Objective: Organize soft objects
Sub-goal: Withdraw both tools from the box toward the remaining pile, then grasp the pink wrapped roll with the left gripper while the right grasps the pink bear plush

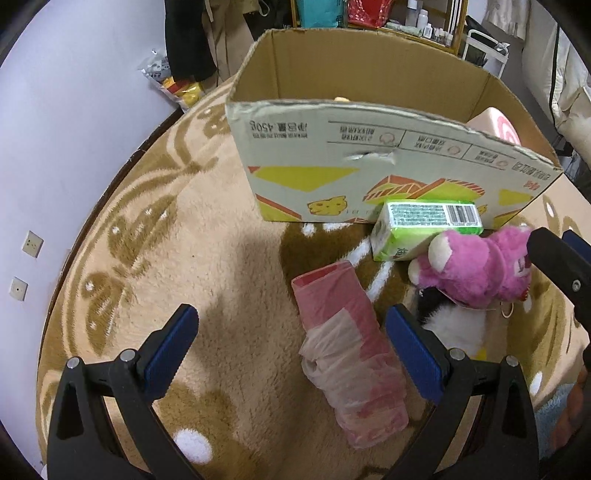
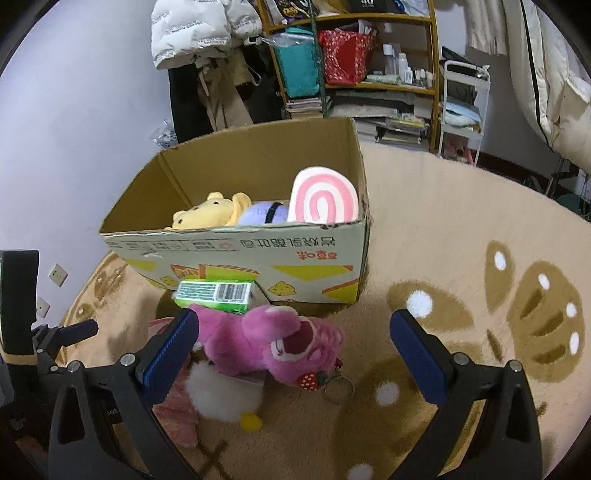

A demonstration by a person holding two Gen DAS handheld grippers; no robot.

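A cardboard box (image 1: pixel 369 166) stands on the beige rug; it also shows in the right wrist view (image 2: pixel 314 258), holding a yellow plush (image 2: pixel 210 214), a lilac plush (image 2: pixel 264 212) and a pink swirl cushion (image 2: pixel 325 199). In front of it lie a green tissue pack (image 1: pixel 417 229) (image 2: pixel 214 293), a pink bear plush (image 1: pixel 476 266) (image 2: pixel 273 339), a white plush (image 1: pixel 458 328) (image 2: pixel 221 391) and a pink tissue pack (image 1: pixel 351 350) (image 2: pixel 173 410). My left gripper (image 1: pixel 291 343) is open above the pink pack. My right gripper (image 2: pixel 293 345) is open around the pink bear; it also shows in the left wrist view (image 1: pixel 554 254).
A round rug (image 2: pixel 461 229) covers the floor. A lilac wall (image 1: pixel 74 110) curves along the left. Shelves (image 2: pixel 369 66), hanging coats (image 2: pixel 207 33) and a white cart (image 2: pixel 461 110) stand behind the box.
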